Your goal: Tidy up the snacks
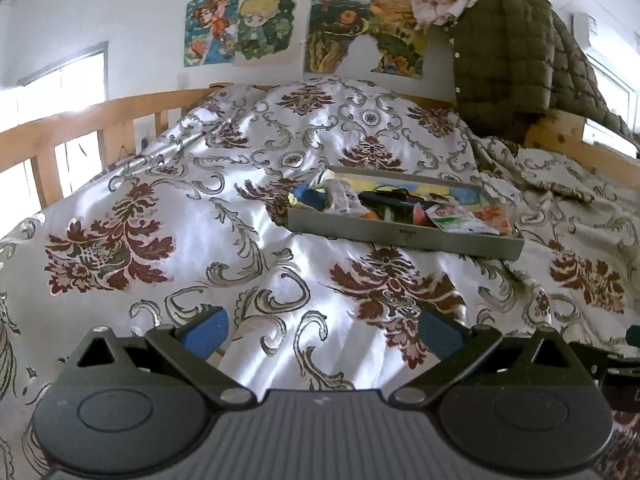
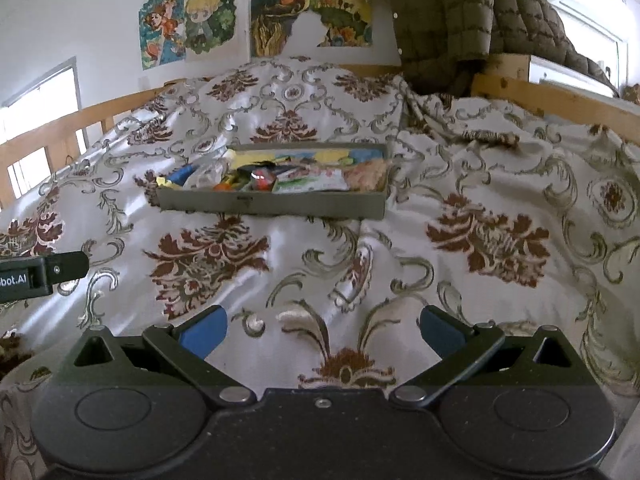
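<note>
A shallow grey tray (image 1: 400,236) lies on a patterned bedspread, right of centre in the left wrist view and near the centre in the right wrist view (image 2: 272,203). Several snack packets (image 1: 452,216) fill it, among them a blue one (image 2: 180,174) at its left end and a red one (image 2: 262,179) in the middle. My left gripper (image 1: 324,332) is open over bare bedspread, well short of the tray. My right gripper (image 2: 324,330) is open too, nothing between its blue pads, also short of the tray. The left gripper's black body (image 2: 36,274) shows at the right wrist view's left edge.
The white bedspread (image 1: 192,216) with dark red flowers covers a bed with a wooden rail (image 1: 80,128) at the left and back. A dark green quilted jacket (image 1: 516,60) hangs over the rail at the back right. Posters (image 2: 192,24) cover the wall.
</note>
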`<action>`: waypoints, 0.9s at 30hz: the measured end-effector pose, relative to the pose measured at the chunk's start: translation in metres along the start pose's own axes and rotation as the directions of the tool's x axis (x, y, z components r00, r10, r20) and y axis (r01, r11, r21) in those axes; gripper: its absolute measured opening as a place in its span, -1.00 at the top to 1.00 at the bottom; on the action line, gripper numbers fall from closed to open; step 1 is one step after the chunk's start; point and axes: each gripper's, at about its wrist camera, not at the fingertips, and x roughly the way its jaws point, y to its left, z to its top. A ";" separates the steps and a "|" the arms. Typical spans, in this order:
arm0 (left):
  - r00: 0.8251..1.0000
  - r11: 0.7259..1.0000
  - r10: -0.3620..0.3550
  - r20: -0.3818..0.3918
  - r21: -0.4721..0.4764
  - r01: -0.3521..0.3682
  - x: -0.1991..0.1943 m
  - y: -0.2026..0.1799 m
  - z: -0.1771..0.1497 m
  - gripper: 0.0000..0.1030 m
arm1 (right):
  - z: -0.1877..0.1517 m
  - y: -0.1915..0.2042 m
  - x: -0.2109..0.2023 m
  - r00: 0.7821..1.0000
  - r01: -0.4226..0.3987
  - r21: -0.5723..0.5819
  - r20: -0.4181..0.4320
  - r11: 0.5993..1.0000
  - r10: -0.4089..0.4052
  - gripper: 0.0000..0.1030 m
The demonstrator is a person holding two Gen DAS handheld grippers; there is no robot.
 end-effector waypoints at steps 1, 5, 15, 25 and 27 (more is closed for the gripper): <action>1.000 1.000 0.000 0.000 0.009 0.000 0.000 -0.001 -0.001 -1.00 | 0.000 0.000 0.000 1.000 0.000 0.005 0.002 1.000 0.000 -0.99; 1.000 0.999 0.000 -0.003 0.033 0.000 -0.001 -0.006 -0.005 -1.00 | -0.001 -0.001 -0.001 1.000 -0.008 0.011 0.013 1.000 0.008 -0.99; 1.000 0.999 -0.001 -0.003 0.050 0.001 -0.002 -0.006 -0.008 -1.00 | -0.003 0.002 -0.001 1.000 -0.013 0.004 0.011 1.000 0.013 -0.99; 1.000 0.999 0.000 -0.007 0.052 0.001 -0.003 -0.005 -0.009 -1.00 | -0.003 0.000 0.000 1.000 -0.010 0.013 0.008 1.000 0.010 -0.99; 1.000 0.999 0.001 -0.009 0.054 0.000 -0.003 -0.004 -0.010 -1.00 | -0.003 -0.001 0.001 1.000 -0.010 0.014 0.005 1.000 0.010 -0.99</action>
